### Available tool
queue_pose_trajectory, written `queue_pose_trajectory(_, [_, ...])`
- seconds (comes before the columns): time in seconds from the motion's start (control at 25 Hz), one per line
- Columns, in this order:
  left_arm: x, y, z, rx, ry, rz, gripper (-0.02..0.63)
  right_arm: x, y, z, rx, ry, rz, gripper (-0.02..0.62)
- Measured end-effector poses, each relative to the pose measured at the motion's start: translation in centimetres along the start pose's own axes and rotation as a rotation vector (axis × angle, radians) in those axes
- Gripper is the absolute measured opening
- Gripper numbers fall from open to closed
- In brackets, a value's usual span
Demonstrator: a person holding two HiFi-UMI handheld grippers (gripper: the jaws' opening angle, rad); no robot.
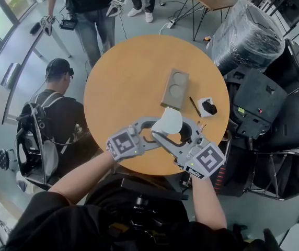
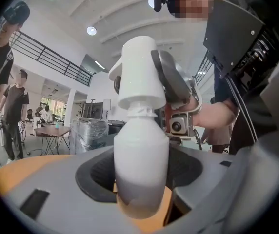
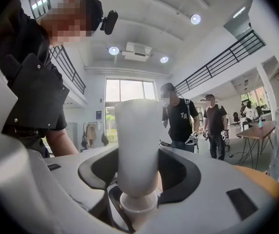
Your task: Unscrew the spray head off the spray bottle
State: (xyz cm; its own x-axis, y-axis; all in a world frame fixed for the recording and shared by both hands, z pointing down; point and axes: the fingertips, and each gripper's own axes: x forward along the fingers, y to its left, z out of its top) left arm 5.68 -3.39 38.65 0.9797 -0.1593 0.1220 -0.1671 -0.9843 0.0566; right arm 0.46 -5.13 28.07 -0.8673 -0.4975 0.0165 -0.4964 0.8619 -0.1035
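A white spray bottle [image 1: 168,122] hangs above the front edge of the round orange table [image 1: 123,82], caught between both grippers. My left gripper [image 1: 157,129] is shut on the bottle's body [image 2: 140,165], which fills the gap between its jaws. The spray head [image 2: 137,72] sits on top of the threaded neck. My right gripper [image 1: 178,135] is shut on that head, one grey jaw lying flat against its side. In the right gripper view the white bottle [image 3: 137,145] rises between the dark pads [image 3: 178,174], with a ring-like collar [image 3: 137,206] lowest.
On the table beyond the bottle lie a brown two-hole cup tray [image 1: 174,88], a pen [image 1: 195,106] and a small white box with a black part [image 1: 207,106]. A seated person [image 1: 55,114] is at the left. Black cases [image 1: 259,98] crowd the right.
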Motion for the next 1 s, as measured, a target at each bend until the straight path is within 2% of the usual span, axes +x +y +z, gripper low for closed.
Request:
queue_pose_trajectory(0.24, [-1.0, 0.3, -0.4, 0.007, 0.0, 0.003, 0.305, 0.3, 0.4, 2.7, 0.001, -0.031, 0.005, 0.249])
queue_pose_trajectory(0.56, [1.4, -0.3, -4.4, 0.039, -0.009, 0.019, 0.307, -2.6, -0.7, 3.3, -0.017, -0.092, 0.016, 0.248])
queue_pose_trajectory(0.84, [-0.4, 0.0, -4.1, 0.019, 0.003, 0.024, 0.307, -2.5, -0.4, 7.8, 0.005, -0.141, -0.002, 0.248])
queue_pose_trajectory(1.0, [0.2, 0.7, -5.4, 0.03, 0.017, 0.043, 0.305, -3.2, -1.9, 7.7, 0.011, -0.138, -0.025, 0.248])
